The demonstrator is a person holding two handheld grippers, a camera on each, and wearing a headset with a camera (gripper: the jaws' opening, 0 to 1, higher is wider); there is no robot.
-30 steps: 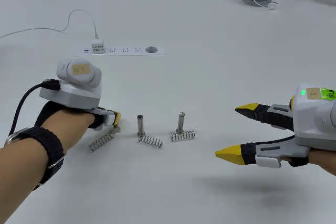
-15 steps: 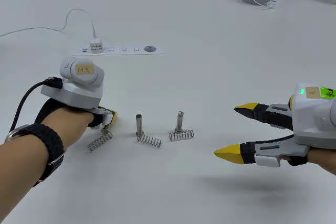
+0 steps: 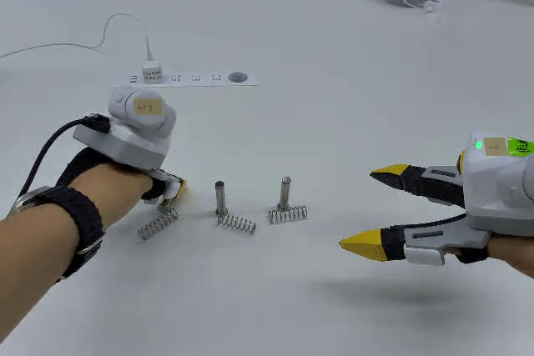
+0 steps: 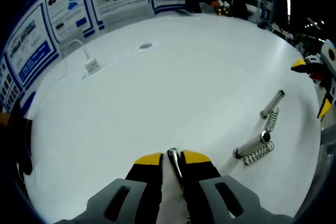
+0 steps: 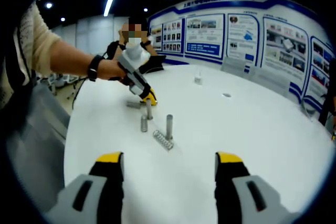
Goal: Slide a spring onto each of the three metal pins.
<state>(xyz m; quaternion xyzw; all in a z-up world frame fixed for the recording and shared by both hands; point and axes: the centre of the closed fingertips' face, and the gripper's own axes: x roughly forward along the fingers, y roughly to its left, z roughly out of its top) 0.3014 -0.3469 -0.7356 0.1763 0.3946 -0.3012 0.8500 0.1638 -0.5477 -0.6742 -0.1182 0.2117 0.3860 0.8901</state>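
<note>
My left gripper (image 4: 172, 159) is clamped on a metal pin (image 4: 172, 156), whose rounded end pokes up between the yellow tips, low over the white table (image 4: 173, 77). Just past those tips the nearest spring (image 3: 158, 223) lies flat. Farther right the other two pins (image 3: 220, 197) (image 3: 284, 193) stand upright, each with a spring lying at its foot (image 3: 237, 223) (image 3: 289, 214). None of the springs is on a pin. My right gripper (image 3: 360, 209) hangs well apart on the right, its jaws spread wide with nothing between them, pointing back at the pins. A power strip (image 3: 193, 79) lies beyond.
</note>
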